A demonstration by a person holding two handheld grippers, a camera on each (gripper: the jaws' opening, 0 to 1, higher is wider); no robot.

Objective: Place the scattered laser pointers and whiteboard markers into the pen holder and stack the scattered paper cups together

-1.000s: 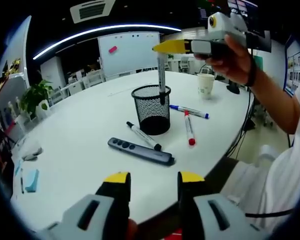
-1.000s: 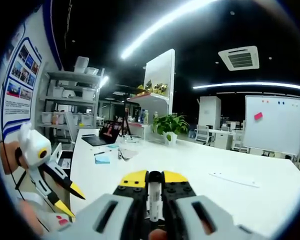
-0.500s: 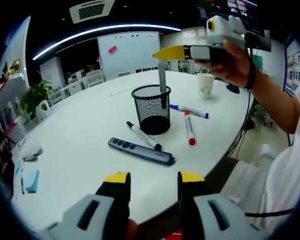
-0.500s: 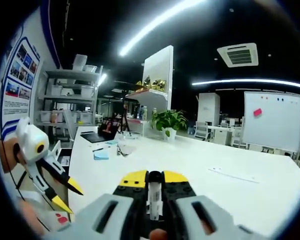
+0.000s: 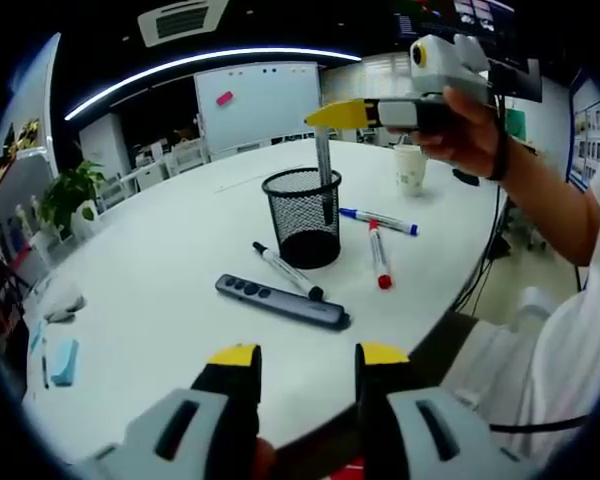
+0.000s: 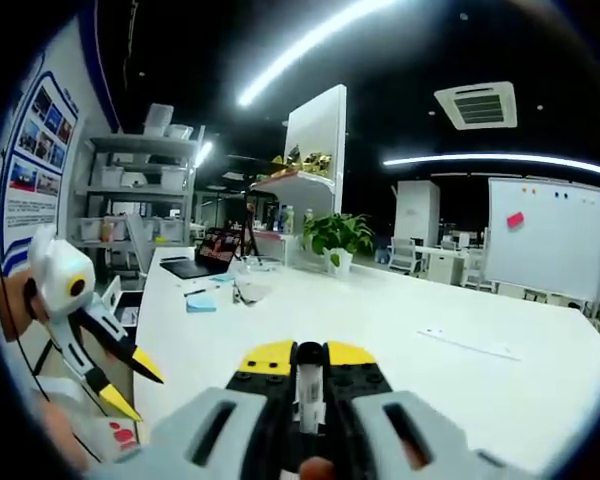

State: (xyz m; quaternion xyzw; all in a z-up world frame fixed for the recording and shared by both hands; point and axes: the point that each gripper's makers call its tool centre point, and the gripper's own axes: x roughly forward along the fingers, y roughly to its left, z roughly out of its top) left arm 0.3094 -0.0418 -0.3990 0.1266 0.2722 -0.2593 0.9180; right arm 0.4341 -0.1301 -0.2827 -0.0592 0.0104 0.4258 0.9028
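A black mesh pen holder (image 5: 305,215) stands mid-table. My right gripper (image 5: 326,115) hovers above it, shut on a whiteboard marker (image 5: 324,165) that hangs upright with its lower end inside the holder. Seen from the right gripper view, that marker (image 6: 308,385) is pinched between the yellow-tipped jaws of my right gripper (image 6: 308,356). A black-capped marker (image 5: 288,272) and a grey laser pointer (image 5: 282,301) lie in front of the holder; a blue marker (image 5: 378,220) and a red marker (image 5: 378,255) lie to its right. My left gripper (image 5: 308,360) stays open near the table edge, and my left gripper (image 6: 130,385) is open at the left.
A paper cup (image 5: 411,168) stands behind the right hand on the round white table (image 5: 160,290). A blue pad (image 5: 64,362) and small items lie at the far left. A whiteboard (image 5: 258,100) stands behind, and a potted plant (image 6: 335,245) sits at the table's far end.
My right gripper has come down a little, lowering the marker deeper into the pen holder. My left gripper and the items on the table have stayed put.
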